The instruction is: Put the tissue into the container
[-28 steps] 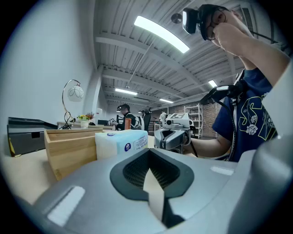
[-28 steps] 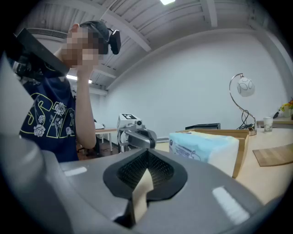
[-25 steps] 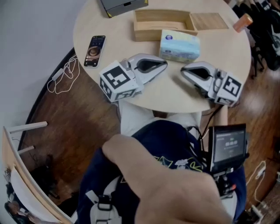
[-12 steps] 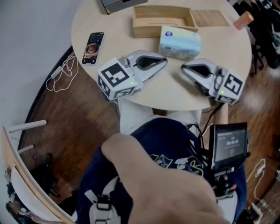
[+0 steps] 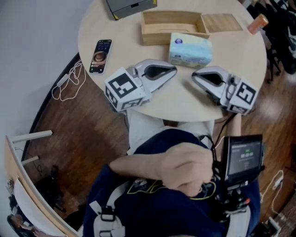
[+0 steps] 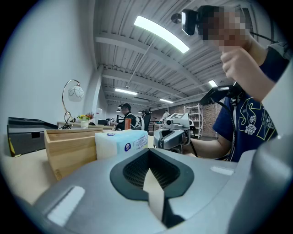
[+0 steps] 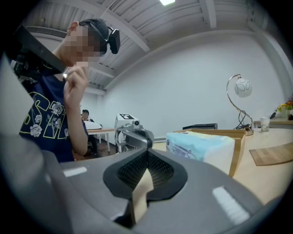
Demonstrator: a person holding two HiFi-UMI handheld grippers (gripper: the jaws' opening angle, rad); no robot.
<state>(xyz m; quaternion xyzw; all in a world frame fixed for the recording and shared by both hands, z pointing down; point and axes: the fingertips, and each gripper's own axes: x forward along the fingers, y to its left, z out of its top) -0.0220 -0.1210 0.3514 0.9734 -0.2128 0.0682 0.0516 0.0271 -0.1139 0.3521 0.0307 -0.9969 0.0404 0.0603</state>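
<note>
The tissue pack, pale blue and white, lies on the round table just in front of the open wooden container. Both grippers rest on the table with no hand on them. My left gripper lies near-left of the pack and my right gripper near-right, tips facing each other. Both are shut with nothing between the jaws. From the left gripper view the pack stands beside the container, with the right gripper beyond. The right gripper view shows the pack and the left gripper.
A phone lies at the table's left, a grey box at the far edge, a wooden lid right of the container, an orange object far right. The person's hand is at the chest, beside a screen device.
The person's hand has moved up and to the right, toward the chest. Both grippers and the tissue pack lie where they were.
</note>
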